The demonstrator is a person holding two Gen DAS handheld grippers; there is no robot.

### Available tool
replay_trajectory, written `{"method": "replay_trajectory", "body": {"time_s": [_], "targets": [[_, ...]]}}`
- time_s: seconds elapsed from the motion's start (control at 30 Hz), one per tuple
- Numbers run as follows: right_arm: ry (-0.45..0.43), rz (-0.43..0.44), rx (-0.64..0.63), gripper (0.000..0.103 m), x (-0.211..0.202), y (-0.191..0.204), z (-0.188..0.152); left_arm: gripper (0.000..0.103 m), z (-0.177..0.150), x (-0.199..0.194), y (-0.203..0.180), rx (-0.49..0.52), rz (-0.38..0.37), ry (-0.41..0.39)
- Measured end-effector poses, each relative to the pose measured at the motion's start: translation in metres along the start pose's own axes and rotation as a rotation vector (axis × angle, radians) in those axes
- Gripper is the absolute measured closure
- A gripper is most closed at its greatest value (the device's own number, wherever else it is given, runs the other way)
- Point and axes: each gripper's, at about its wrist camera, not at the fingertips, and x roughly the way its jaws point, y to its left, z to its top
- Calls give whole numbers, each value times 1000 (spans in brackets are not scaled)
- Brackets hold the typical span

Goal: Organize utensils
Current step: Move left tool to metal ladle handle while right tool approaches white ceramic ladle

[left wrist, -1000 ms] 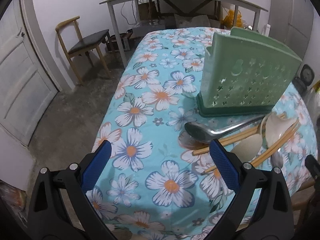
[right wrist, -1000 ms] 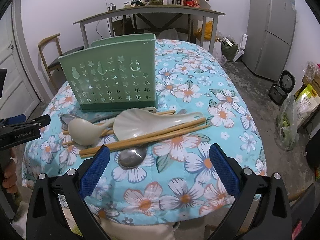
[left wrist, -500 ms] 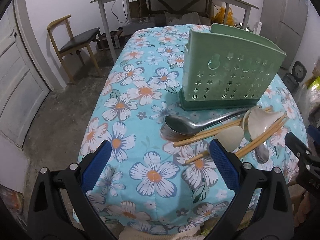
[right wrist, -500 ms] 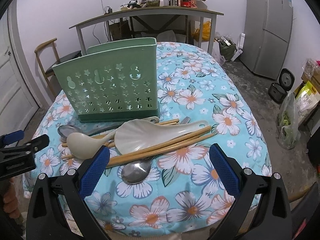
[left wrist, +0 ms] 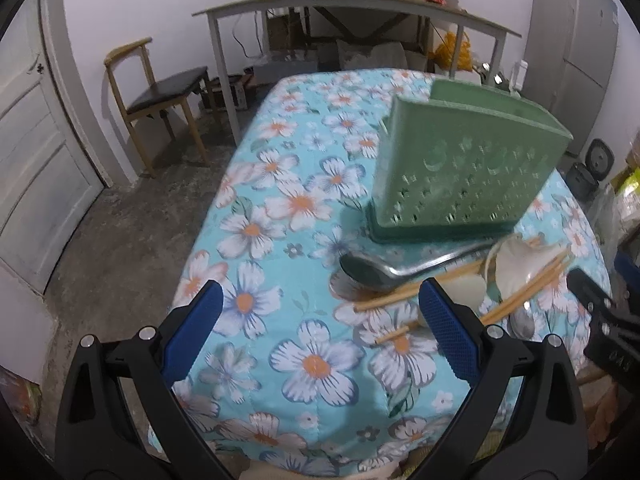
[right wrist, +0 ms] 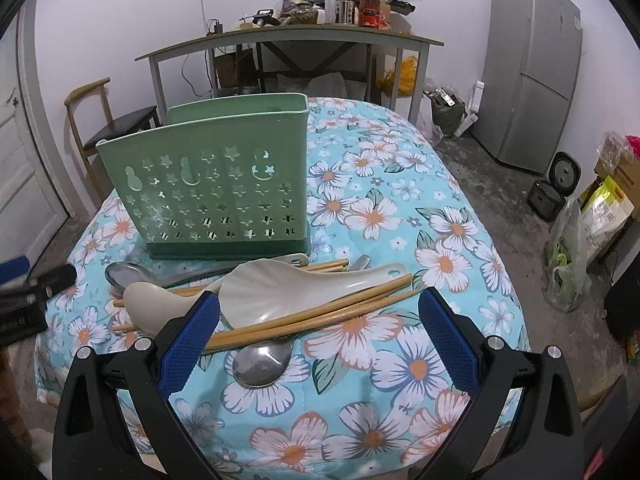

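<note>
A green perforated utensil holder (right wrist: 216,192) stands empty on the floral tablecloth (right wrist: 400,360); it also shows in the left wrist view (left wrist: 464,172). In front of it lies a pile: a cream rice paddle (right wrist: 280,288), a cream spoon (right wrist: 156,300), wooden chopsticks (right wrist: 320,316), a metal spoon (right wrist: 260,360) and a metal ladle (left wrist: 376,272). My right gripper (right wrist: 316,340) is open just above the near end of the pile. My left gripper (left wrist: 320,332) is open over the cloth left of the pile, with its right finger (left wrist: 448,332) by the chopstick ends.
The table's near edge drops off right under both grippers. A wooden chair (left wrist: 160,96) and a door (left wrist: 36,168) stand to the left, a grey desk (right wrist: 288,40) behind, a fridge (right wrist: 532,72) and bags (right wrist: 568,256) on the floor to the right.
Both grippers have moved closer to the utensil pile. The right gripper has dropped lower and forward over the chopsticks and metal spoon. Both stay open.
</note>
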Motion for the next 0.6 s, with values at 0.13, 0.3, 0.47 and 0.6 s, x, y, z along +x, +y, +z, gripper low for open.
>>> {"method": "replay_trajectory", "body": {"time_s": [0.13,0.3,0.47,0.6], "targets": [[-18,-2,-4,6,-5,1,-1,8,1,-2,5,-39,-12,-9],[-37,-8,-6,6,-12,0,-2,8,-6,-2,3,-29,-36,19],[-56,-12,-2,6,-18,-1,-2,8,-12,-6,4,-36,-51,28],[-65,-11,-3,6,-21,0,-3,8,-17,-9,6,-43,-56,30]]}}
